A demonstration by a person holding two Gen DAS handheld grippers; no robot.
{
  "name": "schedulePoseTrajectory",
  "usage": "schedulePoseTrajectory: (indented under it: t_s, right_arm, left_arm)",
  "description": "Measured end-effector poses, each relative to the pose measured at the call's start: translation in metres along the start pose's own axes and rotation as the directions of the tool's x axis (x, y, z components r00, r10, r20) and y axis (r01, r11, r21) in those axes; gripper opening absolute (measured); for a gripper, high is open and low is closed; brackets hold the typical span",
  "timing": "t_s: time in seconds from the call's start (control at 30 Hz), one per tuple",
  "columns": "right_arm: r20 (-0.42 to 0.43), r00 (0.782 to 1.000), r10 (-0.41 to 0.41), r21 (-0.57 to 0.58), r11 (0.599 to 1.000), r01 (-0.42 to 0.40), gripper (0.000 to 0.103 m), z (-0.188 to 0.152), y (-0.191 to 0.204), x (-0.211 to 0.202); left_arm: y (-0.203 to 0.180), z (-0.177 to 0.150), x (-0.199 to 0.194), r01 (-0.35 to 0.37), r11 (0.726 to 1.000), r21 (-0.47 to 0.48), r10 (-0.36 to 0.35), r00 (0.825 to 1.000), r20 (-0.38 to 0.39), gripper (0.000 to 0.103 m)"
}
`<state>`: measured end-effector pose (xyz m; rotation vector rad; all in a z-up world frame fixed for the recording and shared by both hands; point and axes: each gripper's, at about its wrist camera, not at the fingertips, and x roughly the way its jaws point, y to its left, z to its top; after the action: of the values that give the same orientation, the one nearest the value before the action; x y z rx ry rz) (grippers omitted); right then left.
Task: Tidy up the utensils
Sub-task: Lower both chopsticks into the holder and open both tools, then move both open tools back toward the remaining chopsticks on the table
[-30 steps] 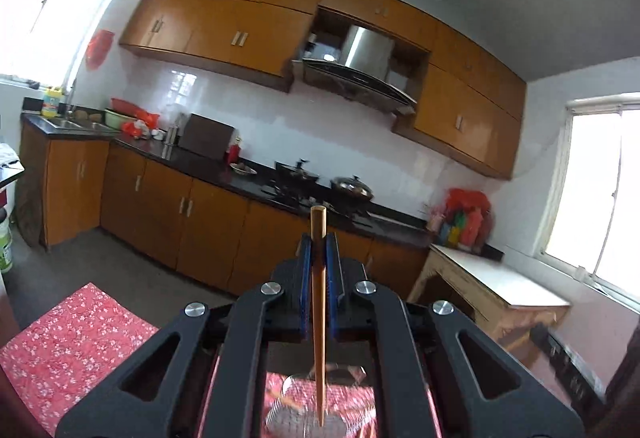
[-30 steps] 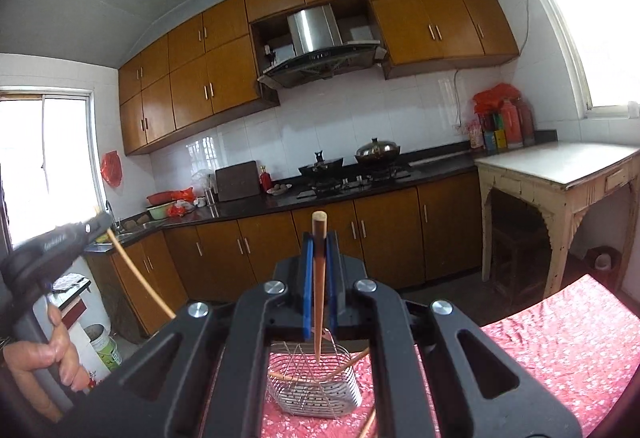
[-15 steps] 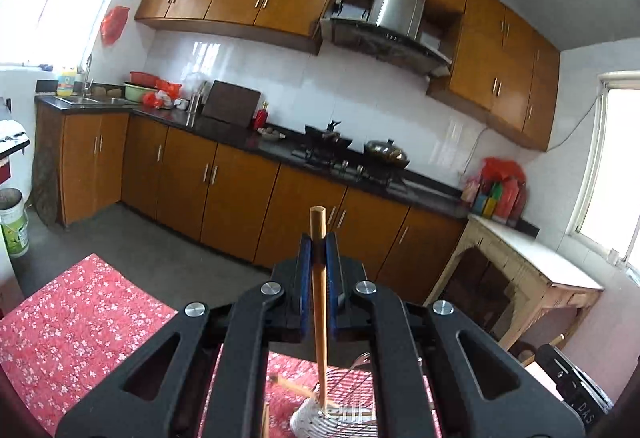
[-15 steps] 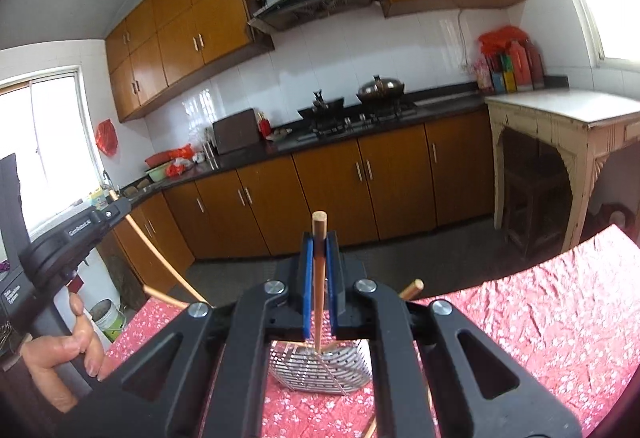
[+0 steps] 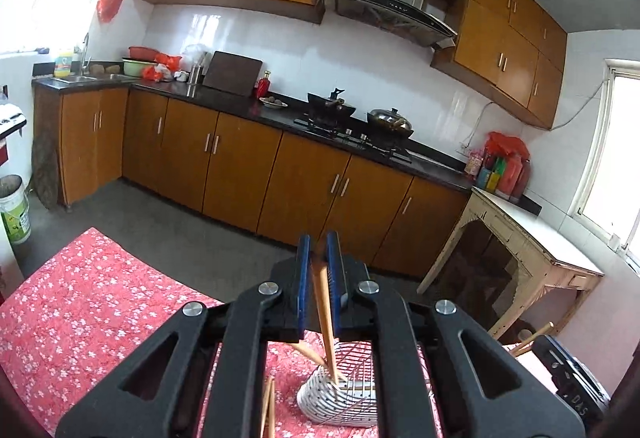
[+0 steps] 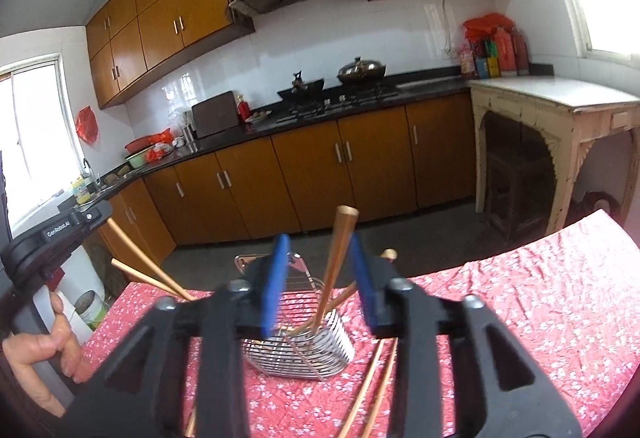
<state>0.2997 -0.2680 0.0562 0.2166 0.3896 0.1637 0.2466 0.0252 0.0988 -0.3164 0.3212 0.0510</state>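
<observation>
A wire utensil basket [image 6: 304, 346] stands on the red floral tablecloth [image 6: 540, 310]; it also shows in the left wrist view [image 5: 340, 398]. My right gripper [image 6: 320, 278] is open, its blue pads apart, and a wooden chopstick [image 6: 334, 270] stands loose between them with its lower end in the basket. My left gripper [image 5: 319, 266] has its pads slightly parted around a chopstick [image 5: 324, 314] that leans down into the basket. Other chopsticks lean in the basket [image 6: 152, 278]. Two chopsticks lie on the cloth [image 6: 372, 386].
The table's far edge drops to a grey floor [image 5: 152, 214]. Brown kitchen cabinets [image 5: 240, 174] and a black counter with a stove run behind. A cream side table [image 6: 560, 118] stands at the right. The left gripper's body and holding hand [image 6: 44, 350] show at the right wrist view's left edge.
My right gripper has opened and let go of its chopstick, which now stands in the basket. My left gripper's pads have parted and its chopstick has slid down into the basket. Both cameras tilted down.
</observation>
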Motion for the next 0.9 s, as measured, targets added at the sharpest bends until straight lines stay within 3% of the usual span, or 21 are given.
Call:
schedulePoseTrajectory:
  t_s: [0.1,0.33,0.5,0.73,0.9]
  right_arm:
    - [0.023,1.0,-0.02,-0.008,1.0,0.02,0.037,-0.003,-0.003,-0.016]
    - [0.035,0.998,-0.053,-0.014,0.998,0.054,0.038,-0.025,-0.018,-0.063]
    - [-0.03,0.996,-0.08,0.005,0.997,0.08,0.038,-0.062,-0.04,-0.081]
    - [-0.219,0.969,-0.111,0.015,0.993,0.117,0.036,-0.13,-0.068,-0.062]
    - [-0.364,0.925,-0.108,-0.01,0.994,0.113,0.027,-0.179,-0.07,-0.04]
  left_arm:
    - [0.007,0.005,-0.012,-0.018,1.0,-0.009,0.018,1.0,0.015,0.039]
    - [0.025,0.005,-0.051,-0.027,1.0,-0.012,0.027,0.999,0.037,0.041]
    - [0.047,-0.019,-0.078,-0.058,0.998,0.034,0.057,0.998,0.019,0.046]
    - [0.068,-0.084,-0.074,-0.055,0.988,0.146,0.072,0.991,-0.113,0.048]
    - [0.078,-0.142,-0.055,0.006,0.979,0.205,0.049,0.963,-0.264,0.048]
